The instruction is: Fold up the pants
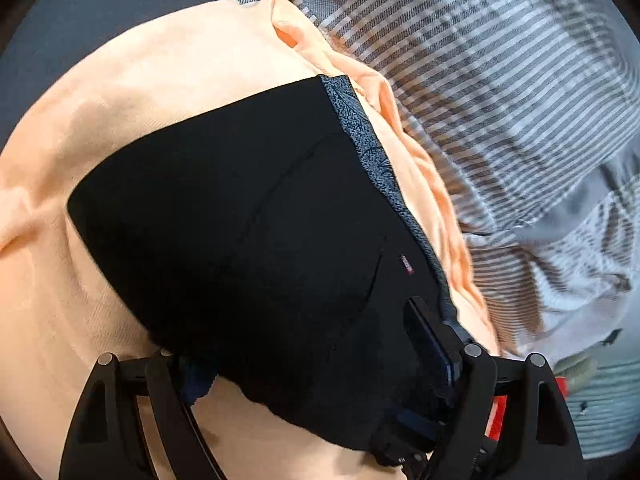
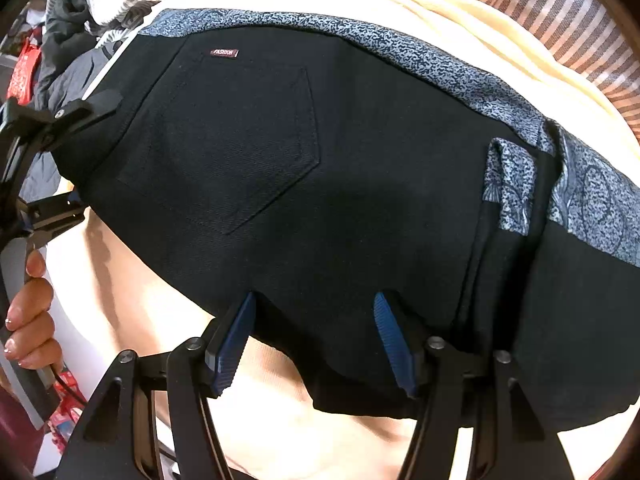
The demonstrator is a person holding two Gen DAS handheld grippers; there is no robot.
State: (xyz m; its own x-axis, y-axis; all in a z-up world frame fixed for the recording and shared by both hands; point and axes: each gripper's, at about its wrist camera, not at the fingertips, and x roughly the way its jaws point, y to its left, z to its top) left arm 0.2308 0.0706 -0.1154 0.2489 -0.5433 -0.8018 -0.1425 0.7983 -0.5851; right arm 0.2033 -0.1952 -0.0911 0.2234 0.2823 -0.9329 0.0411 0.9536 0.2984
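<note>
Now the pants (image 2: 280, 184) lie as a compact black bundle on a peach cloth (image 1: 132, 92), with striped bedding (image 1: 500, 80) behind it. The patterned blue waistband (image 2: 360, 44) runs along the far edge, and a back pocket with a small label faces up. The right claw (image 2: 312, 340) stands over the near edge with its blue pads apart and nothing pinched; the fabric lies under them, not between. The left claw (image 1: 304, 344) straddles one end of the bundle, wide, but I cannot tell if its pads press the cloth, because one finger is hidden under the fabric. The material looks like thick, soft twill: it should bend easily, keep a crease poorly, and slide in layers. I judge the best hold is at the corners, taking all layers together.
</note>
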